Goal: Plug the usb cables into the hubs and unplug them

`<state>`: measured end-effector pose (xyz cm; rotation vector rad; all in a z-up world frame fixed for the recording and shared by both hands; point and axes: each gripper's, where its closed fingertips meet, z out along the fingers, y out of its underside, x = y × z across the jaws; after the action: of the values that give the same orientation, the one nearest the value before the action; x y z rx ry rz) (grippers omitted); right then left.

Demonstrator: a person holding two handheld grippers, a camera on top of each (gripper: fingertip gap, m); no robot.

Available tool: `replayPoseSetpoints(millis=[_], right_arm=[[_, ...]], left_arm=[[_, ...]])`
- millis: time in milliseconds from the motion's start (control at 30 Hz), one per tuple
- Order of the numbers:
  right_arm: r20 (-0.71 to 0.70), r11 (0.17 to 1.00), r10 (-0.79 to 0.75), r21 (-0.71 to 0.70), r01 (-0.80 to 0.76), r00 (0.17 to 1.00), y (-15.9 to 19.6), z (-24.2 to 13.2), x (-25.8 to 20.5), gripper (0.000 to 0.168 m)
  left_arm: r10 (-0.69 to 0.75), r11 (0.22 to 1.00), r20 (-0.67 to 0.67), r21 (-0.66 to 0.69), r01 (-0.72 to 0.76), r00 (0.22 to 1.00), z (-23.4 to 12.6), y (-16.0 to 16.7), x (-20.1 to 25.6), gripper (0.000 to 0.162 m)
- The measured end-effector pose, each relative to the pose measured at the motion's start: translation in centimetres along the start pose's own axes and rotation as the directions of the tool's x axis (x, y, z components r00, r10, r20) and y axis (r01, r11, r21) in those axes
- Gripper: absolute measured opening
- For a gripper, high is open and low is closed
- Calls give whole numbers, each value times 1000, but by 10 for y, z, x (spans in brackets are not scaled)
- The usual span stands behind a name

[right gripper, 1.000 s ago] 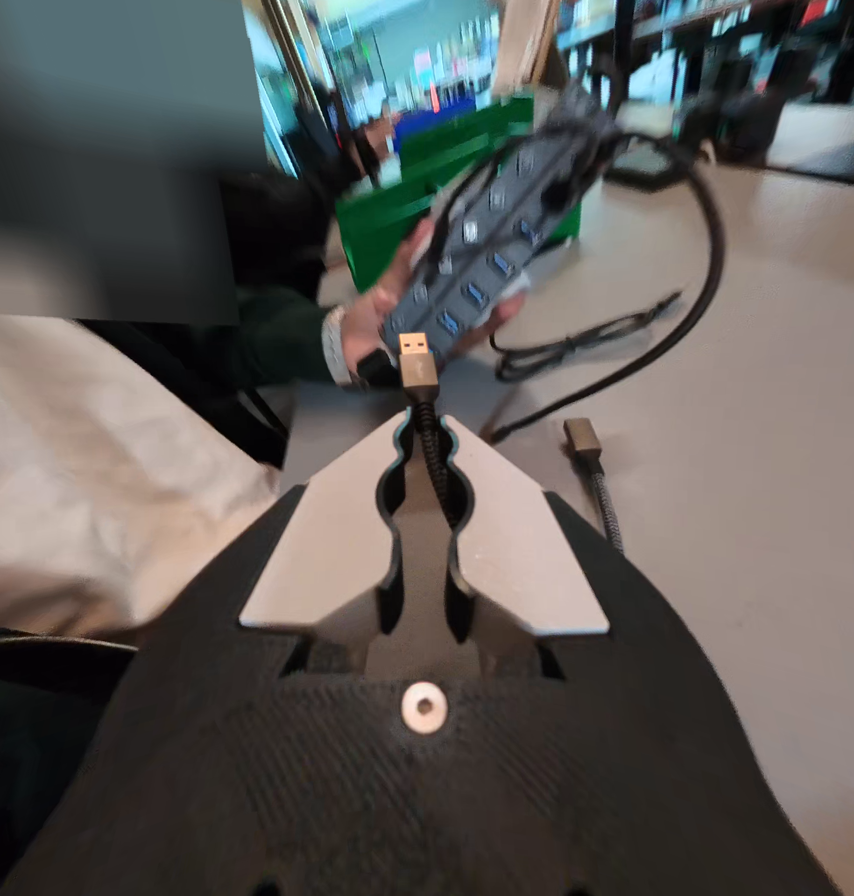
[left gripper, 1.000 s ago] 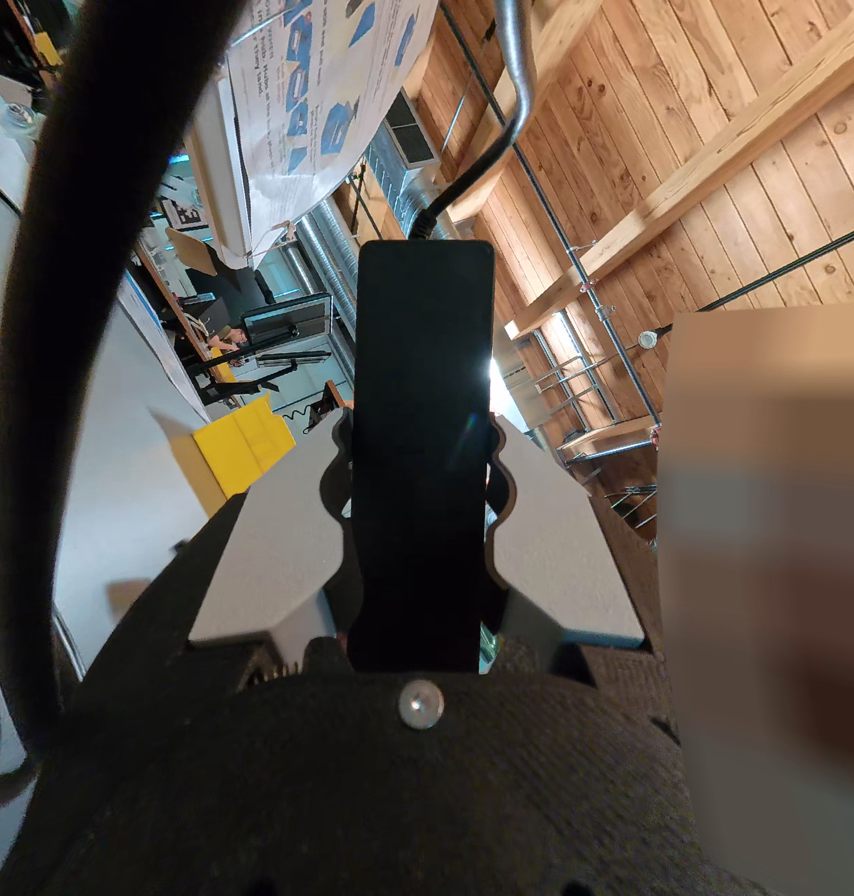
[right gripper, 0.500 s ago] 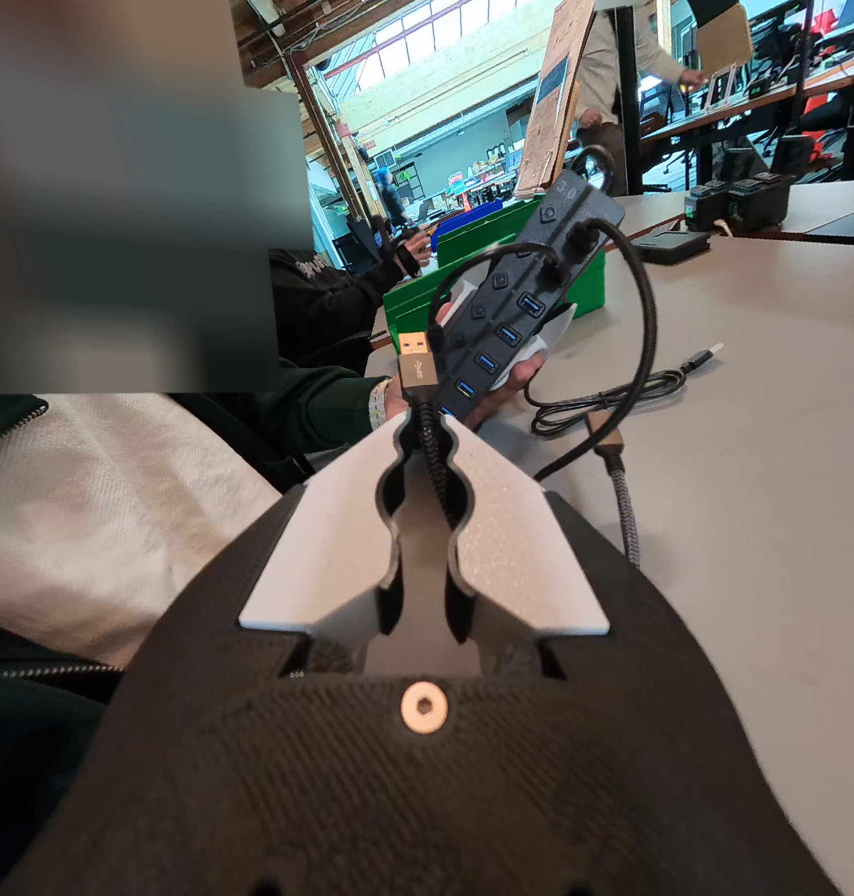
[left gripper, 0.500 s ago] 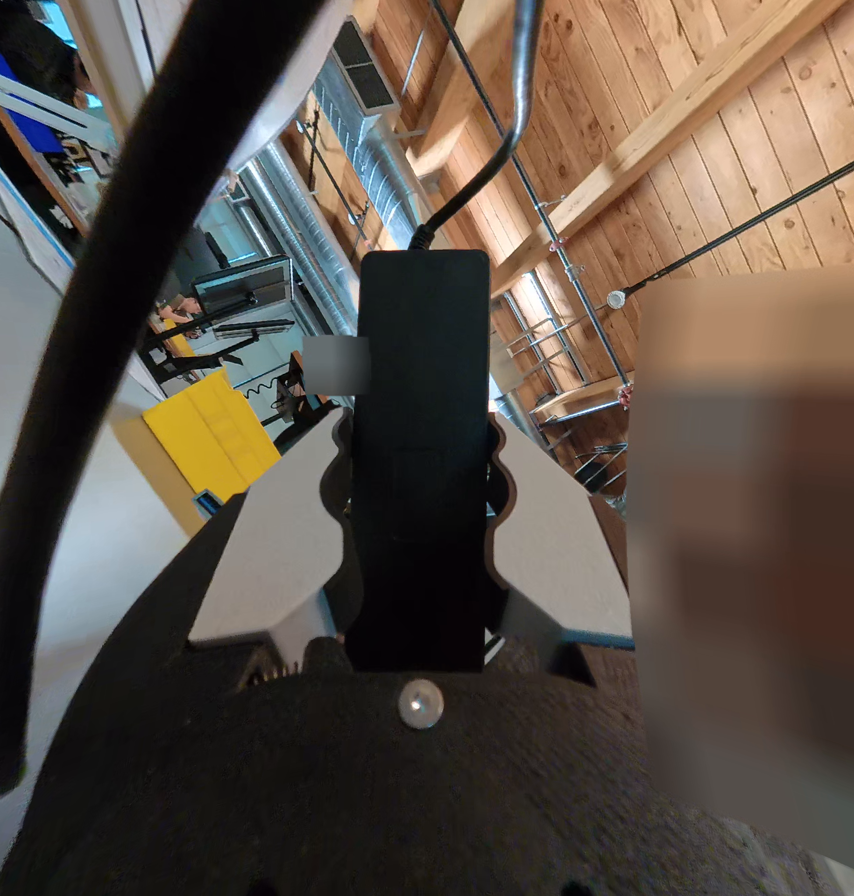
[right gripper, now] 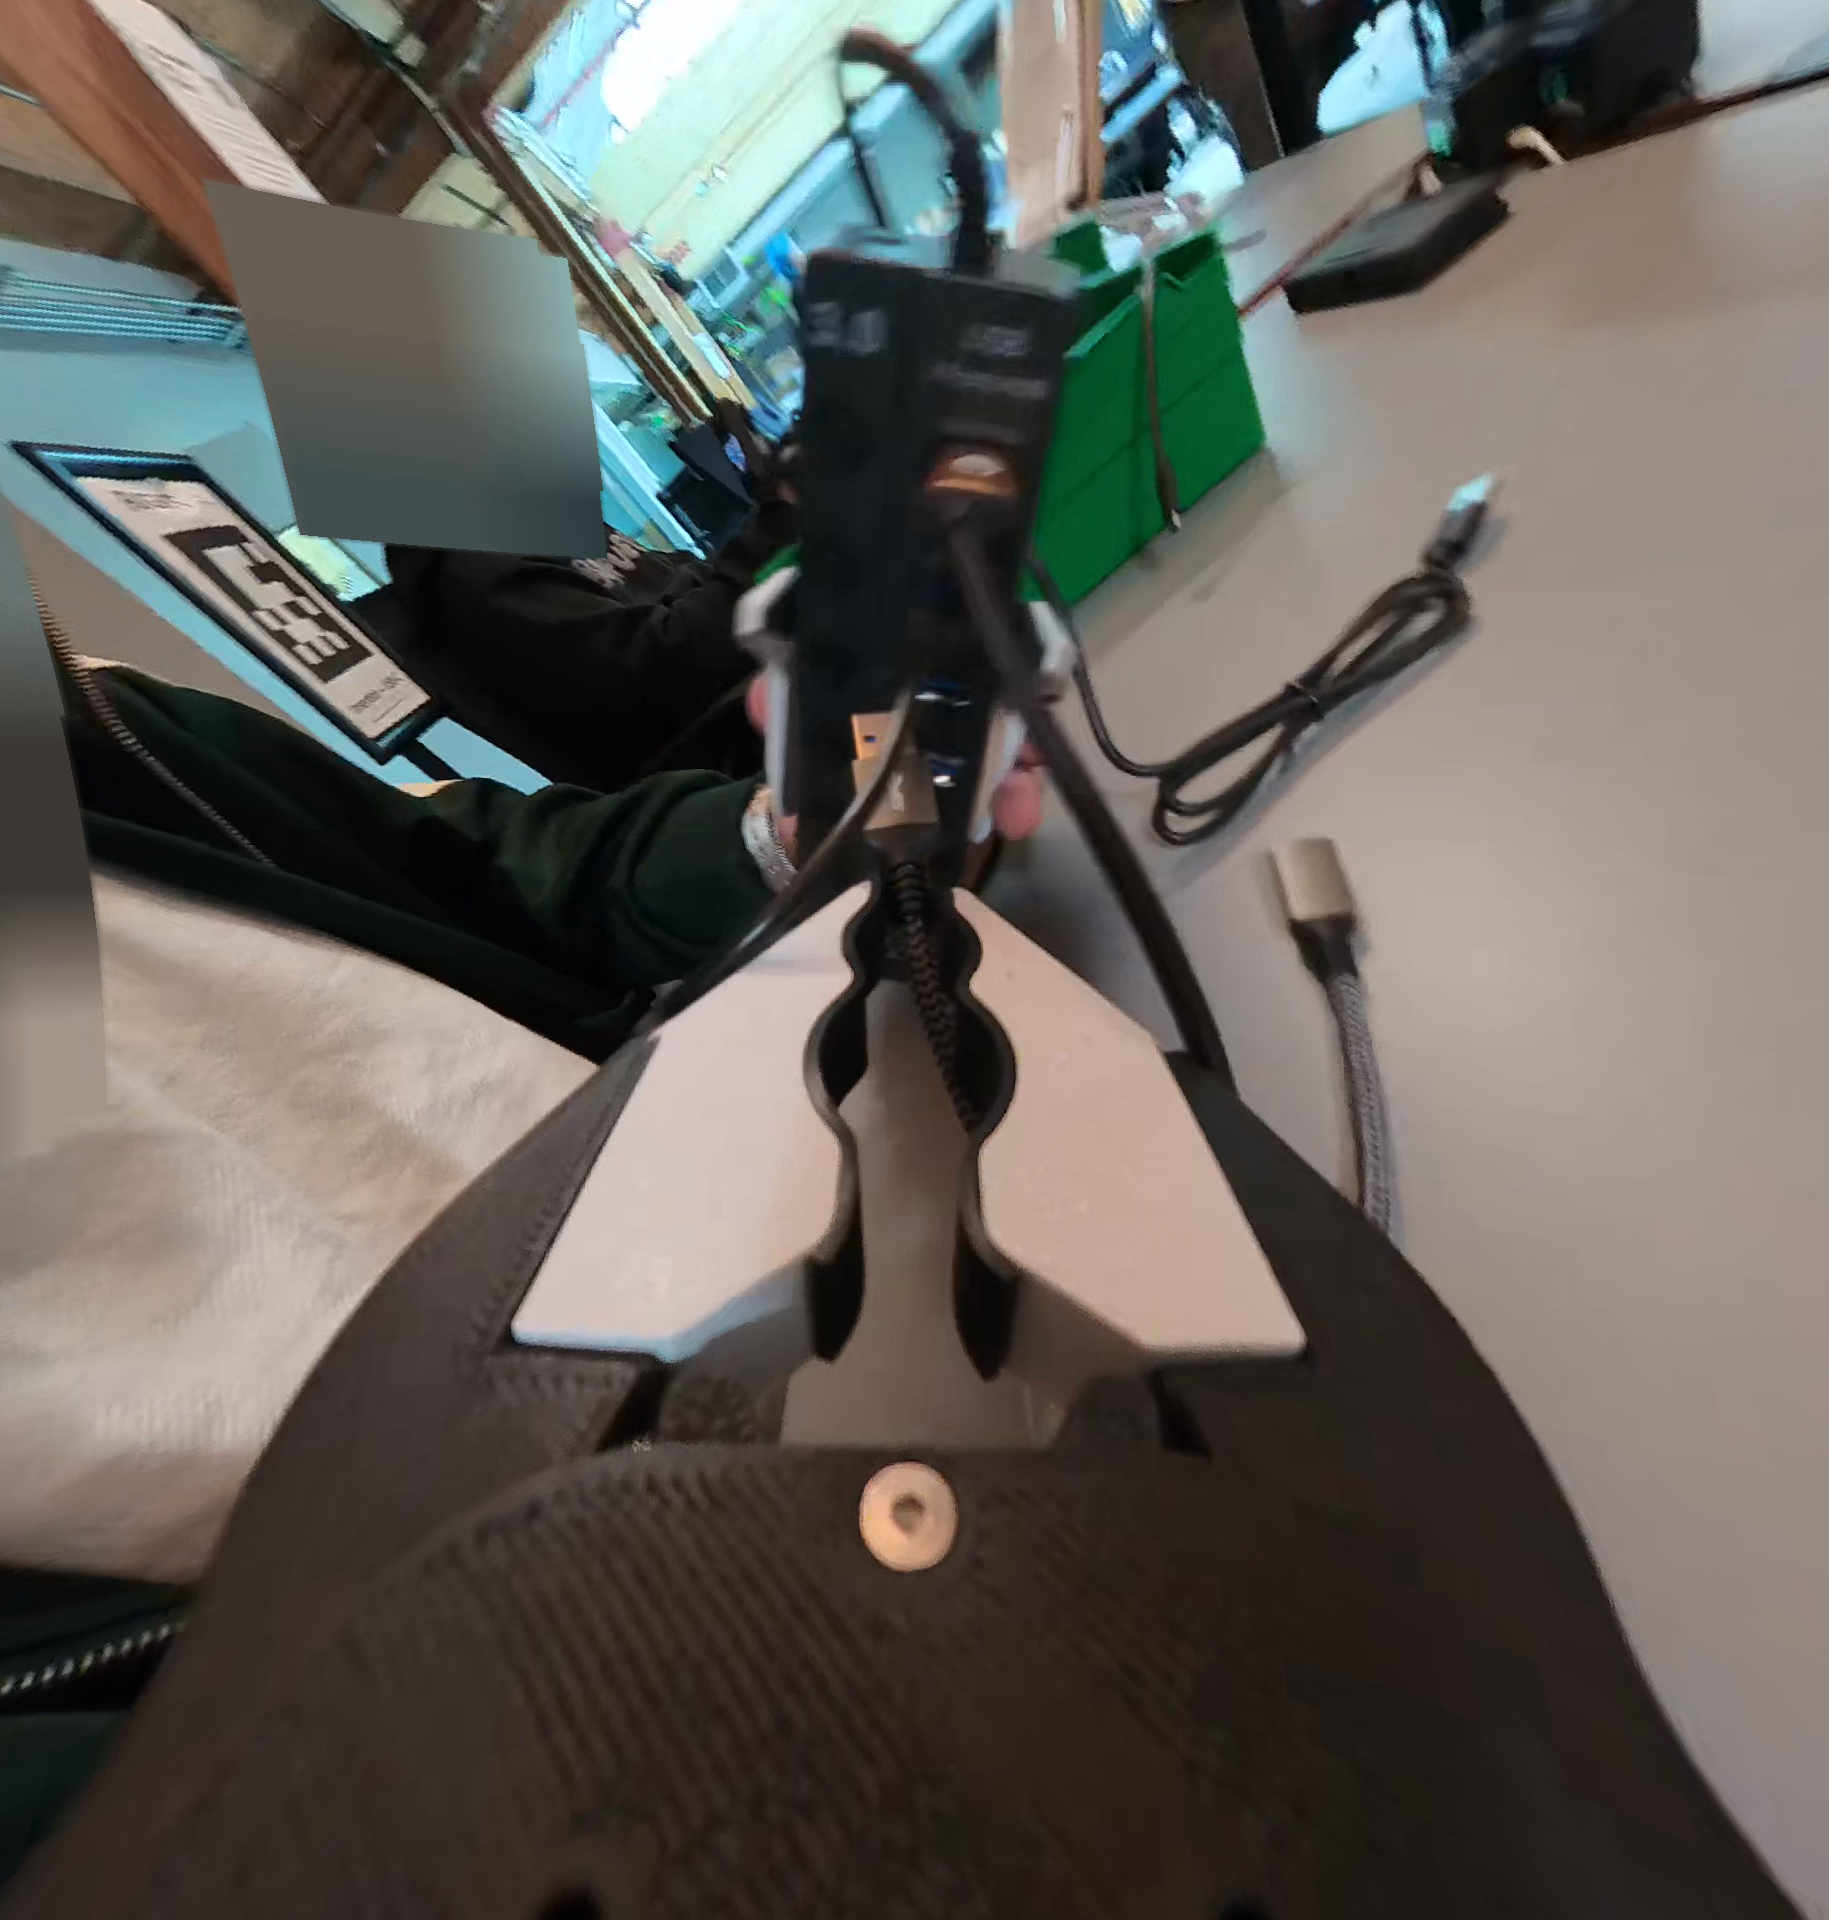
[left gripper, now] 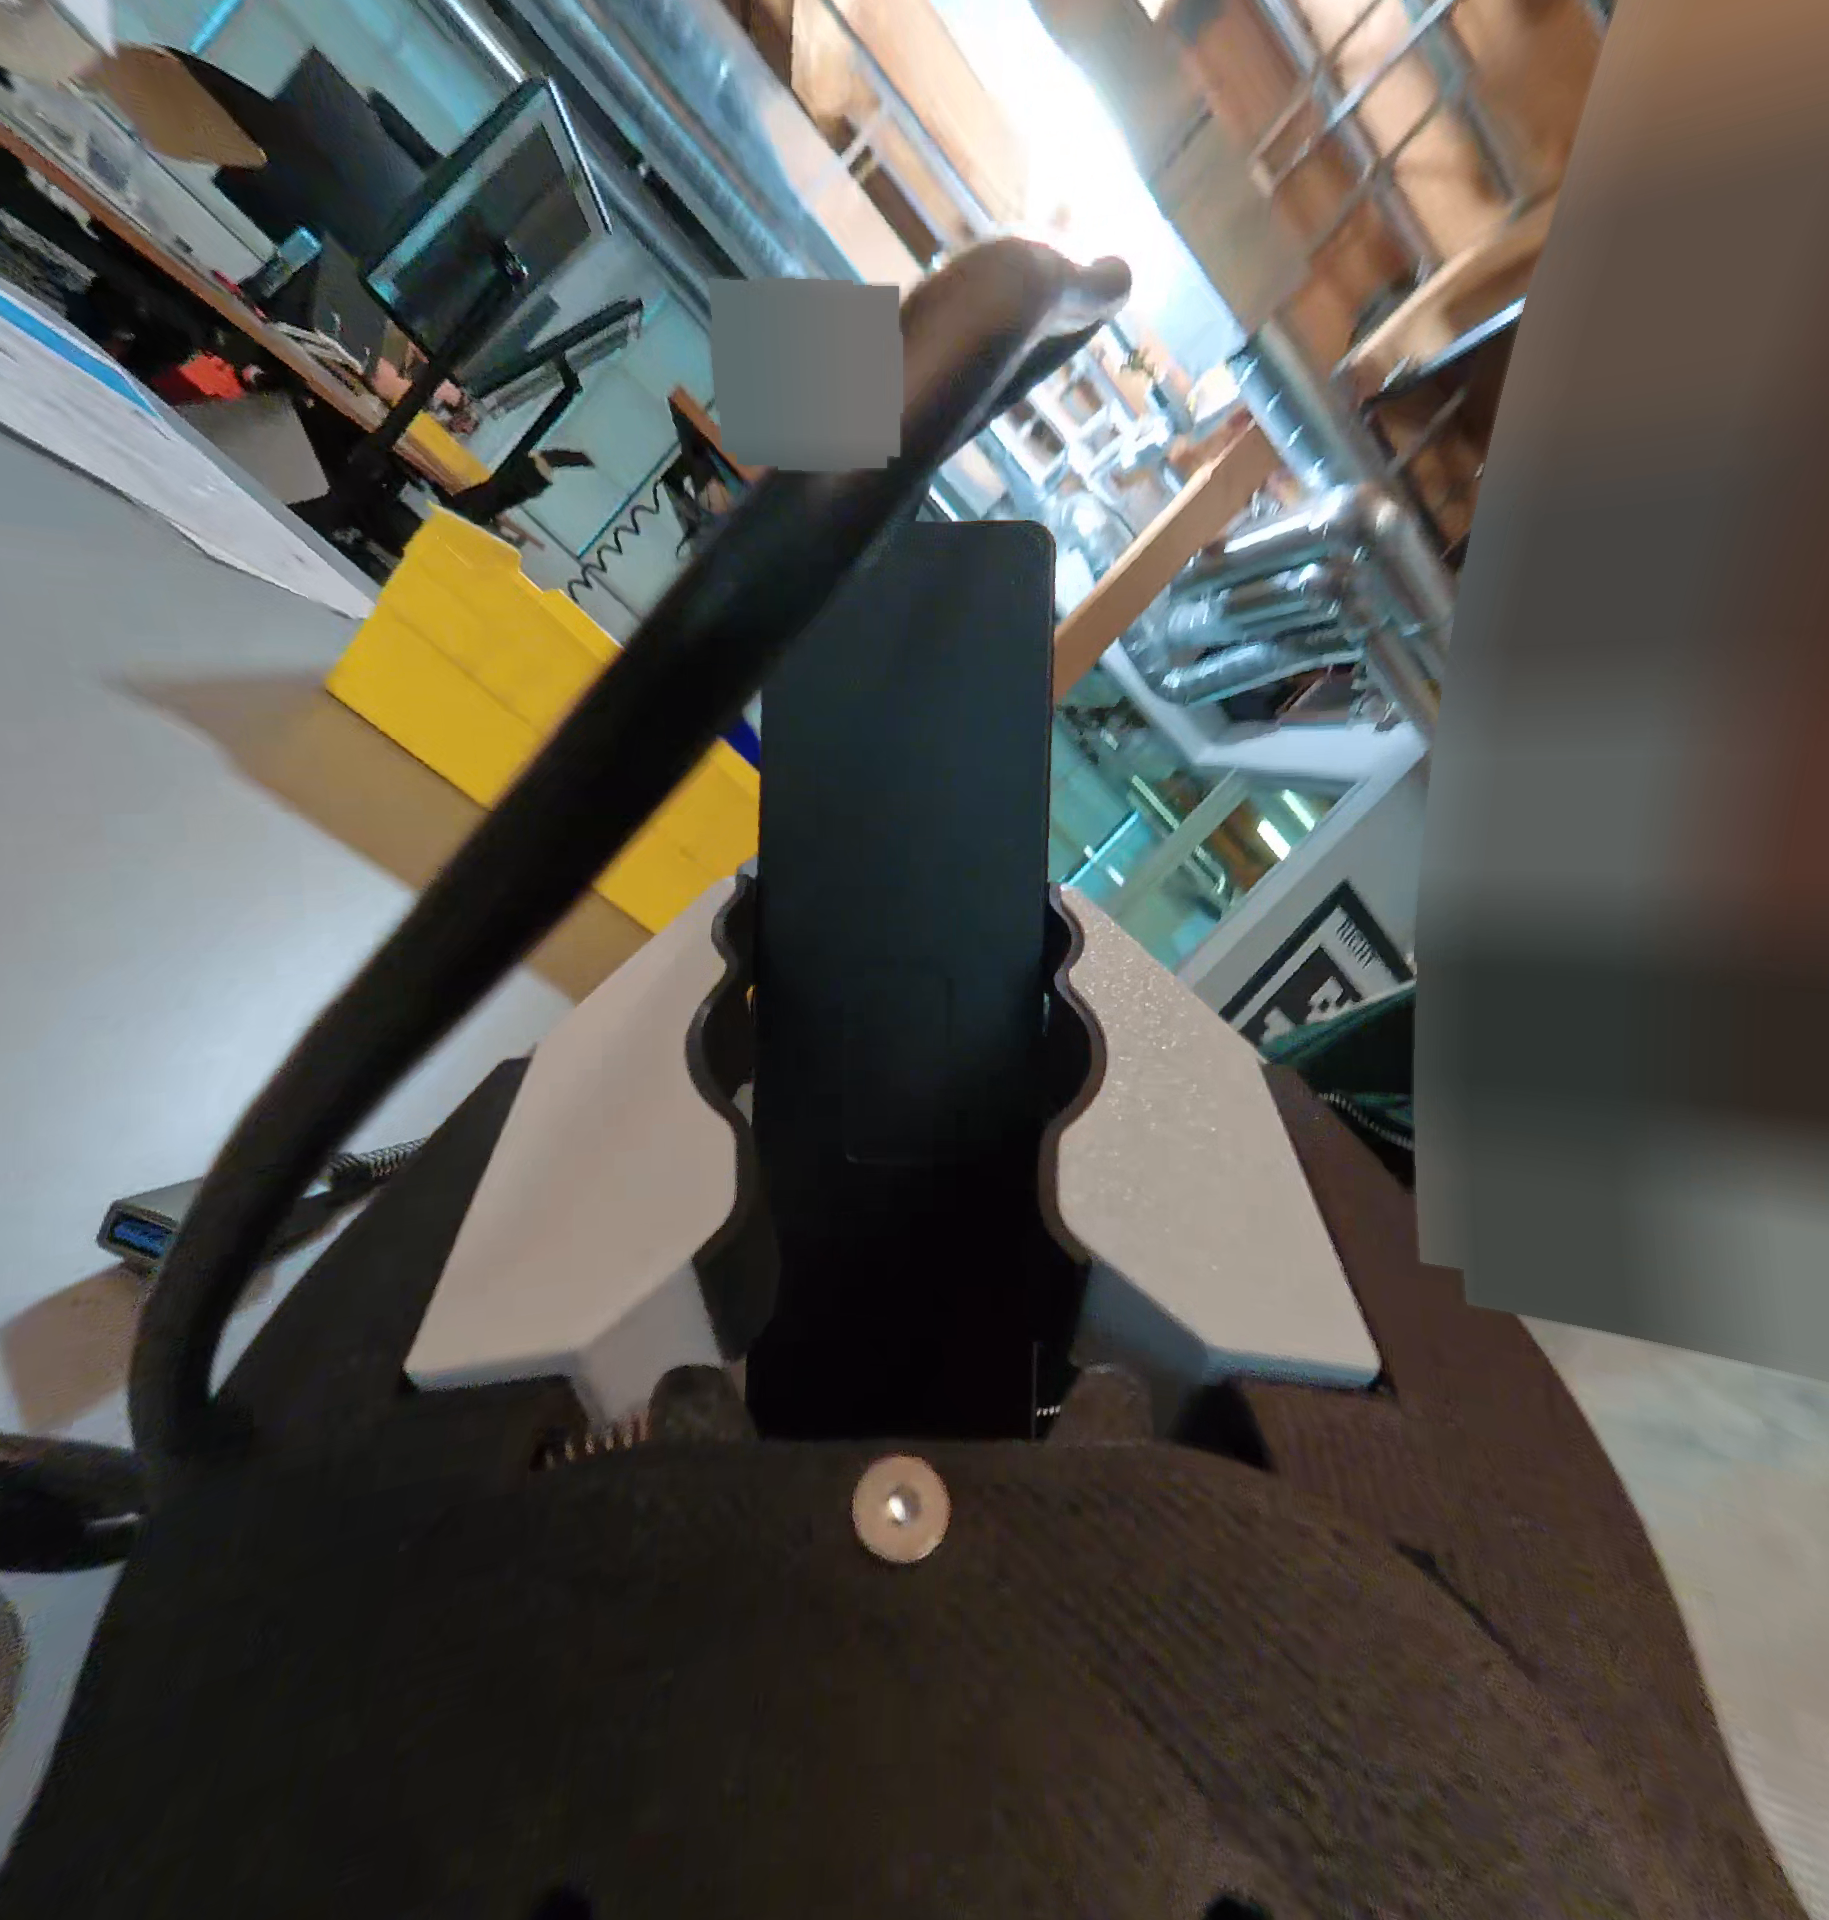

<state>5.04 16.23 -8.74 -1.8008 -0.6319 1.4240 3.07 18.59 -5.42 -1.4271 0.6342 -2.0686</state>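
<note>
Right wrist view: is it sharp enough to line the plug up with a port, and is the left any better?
Right wrist view: motion blur smears the hub and the USB plug held by the right tool, so port edges are unclear. Left wrist view: the hub's dark back, clamped in the left tool, hides the ports; window glare above, blurred black cable in front.

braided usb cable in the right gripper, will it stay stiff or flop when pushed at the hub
The braided usb cable is gripped just behind its metal plug, so that short stub probably stays fairly stiff. The plug already sits slightly tilted, so it may skew against the hub. Behind the fingers it likely flops freely.
</note>
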Motion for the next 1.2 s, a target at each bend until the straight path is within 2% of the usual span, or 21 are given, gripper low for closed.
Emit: replayPoseSetpoints(millis=[200, 367, 633, 833, 1200], right_arm=[[-85, 999, 16, -32, -19, 996, 4, -5, 8, 8], [-117, 995, -35, -98, 23, 992, 10, -7, 9, 8], [-153, 988, -77, -147, 55, 985, 15, -8, 13, 7], [-210, 972, -209, -156, 178, 955, 11, -10, 16, 7], [-179, 986, -149, -101, 132, 973, 8, -13, 18, 7]], left_arm=[[145, 984, 38, -106, -140, 989, 6, 17, 0, 52], [192, 971, 80, -160, -178, 978, 6, 24, -8, 52], [194, 966, 104, -192, -171, 976, 6, 29, -13, 52], [150, 972, 121, -199, -124, 981, 6, 31, -18, 50], [131, 969, 115, -224, -103, 985, 6, 37, -18, 55]])
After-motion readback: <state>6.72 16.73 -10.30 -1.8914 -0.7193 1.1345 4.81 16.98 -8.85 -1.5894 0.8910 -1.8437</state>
